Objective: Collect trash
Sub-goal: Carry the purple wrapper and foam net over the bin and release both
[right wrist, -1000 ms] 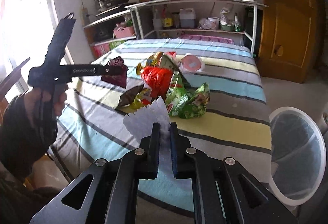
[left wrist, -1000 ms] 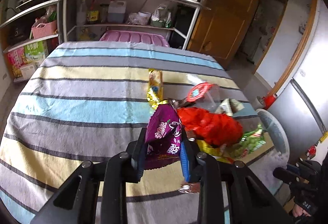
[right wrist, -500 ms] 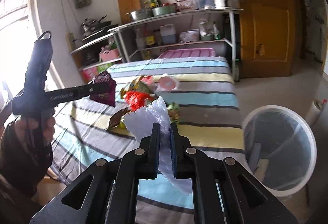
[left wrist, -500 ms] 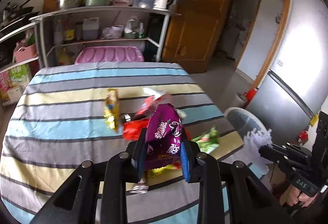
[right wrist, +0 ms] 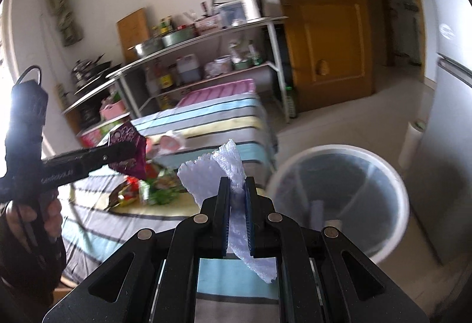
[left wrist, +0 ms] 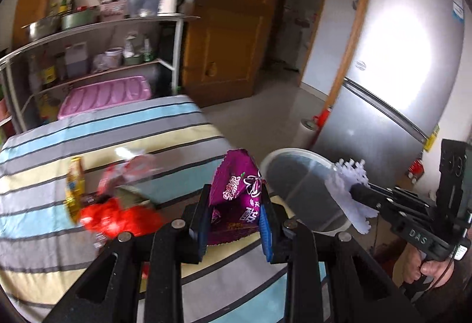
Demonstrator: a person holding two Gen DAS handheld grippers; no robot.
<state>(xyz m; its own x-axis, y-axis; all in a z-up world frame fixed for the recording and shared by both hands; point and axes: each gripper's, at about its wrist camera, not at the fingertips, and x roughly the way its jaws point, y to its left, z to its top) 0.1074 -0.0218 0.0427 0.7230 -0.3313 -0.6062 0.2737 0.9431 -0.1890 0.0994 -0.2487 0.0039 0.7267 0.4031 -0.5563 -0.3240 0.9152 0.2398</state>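
Observation:
My left gripper (left wrist: 234,199) is shut on a purple snack wrapper (left wrist: 239,193), held above the table's right edge. It shows from the side in the right wrist view (right wrist: 126,154). My right gripper (right wrist: 236,190) is shut on a white foam fruit net (right wrist: 218,172), held above the table edge near the bin; the net also shows in the left wrist view (left wrist: 351,193). A white round trash bin (right wrist: 392,193) stands on the floor right of the table, also seen in the left wrist view (left wrist: 295,154). More wrappers lie in a pile (left wrist: 115,210) on the table.
The striped tablecloth (left wrist: 103,128) covers the table. A metal shelf rack (right wrist: 206,57) with kitchenware stands behind it. A wooden door (right wrist: 324,27) and a silver fridge (left wrist: 398,72) are to the right. A pink crate (left wrist: 103,95) sits behind the table.
Both grippers have swung right with their loads, from over the trash pile toward the bin. The bin now looms larger in both views.

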